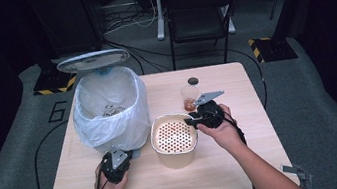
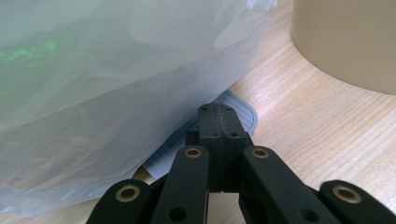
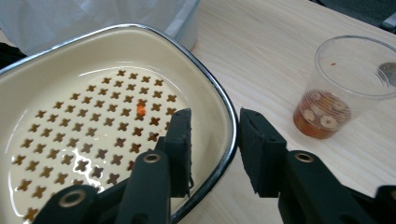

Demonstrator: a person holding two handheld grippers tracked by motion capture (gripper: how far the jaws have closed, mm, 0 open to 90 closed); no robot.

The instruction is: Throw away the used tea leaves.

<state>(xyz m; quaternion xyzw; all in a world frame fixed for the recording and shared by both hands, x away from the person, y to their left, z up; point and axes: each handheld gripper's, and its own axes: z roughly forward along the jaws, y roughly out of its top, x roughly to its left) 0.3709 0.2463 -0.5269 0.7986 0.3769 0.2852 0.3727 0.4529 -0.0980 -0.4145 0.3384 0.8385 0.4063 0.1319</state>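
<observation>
Jaws of the right gripper (image 3: 215, 140) stand open astride the near-right rim of the cream strainer pot (image 1: 174, 134) at mid-surface, one inside, one outside, ready to pinch, while the left gripper (image 2: 219, 122), closed on nothing, rests by the bagged bin (image 1: 108, 108).

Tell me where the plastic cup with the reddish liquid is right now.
In the high view, the plastic cup stands on the table's far right half, just behind the right gripper and the strainer bowl.
</observation>
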